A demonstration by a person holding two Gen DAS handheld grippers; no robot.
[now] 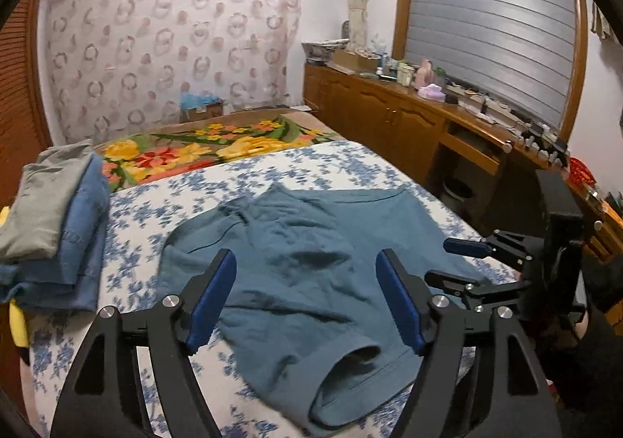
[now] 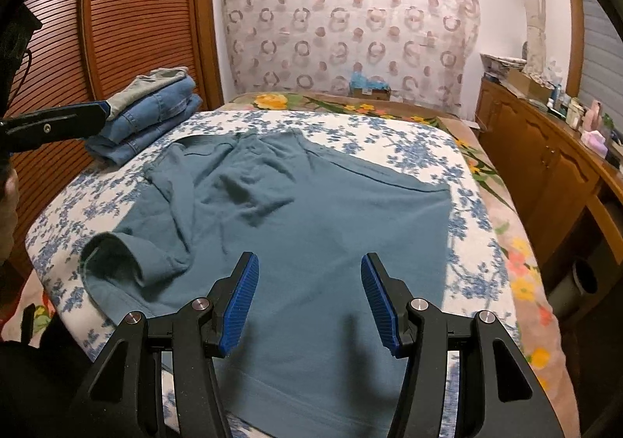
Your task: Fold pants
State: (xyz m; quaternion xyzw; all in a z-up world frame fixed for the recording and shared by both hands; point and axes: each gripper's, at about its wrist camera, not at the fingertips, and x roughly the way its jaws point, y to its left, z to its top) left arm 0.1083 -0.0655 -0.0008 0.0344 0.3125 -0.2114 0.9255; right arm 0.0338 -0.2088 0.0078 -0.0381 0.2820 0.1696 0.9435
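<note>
Left hand-held gripper [image 1: 305,297]: jaws spread wide, blue pads [image 1: 210,297] facing each other, nothing between them, angled downward. Right hand-held gripper [image 2: 309,297]: jaws parted about halfway, nothing pinched, also tilted down. Seen from the left wrist camera, the right one sits off to the side, fingers apart.

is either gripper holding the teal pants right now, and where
Nothing is held. The left gripper and right gripper both stand open above the teal pants, with no cloth pinched between their pads.
</note>
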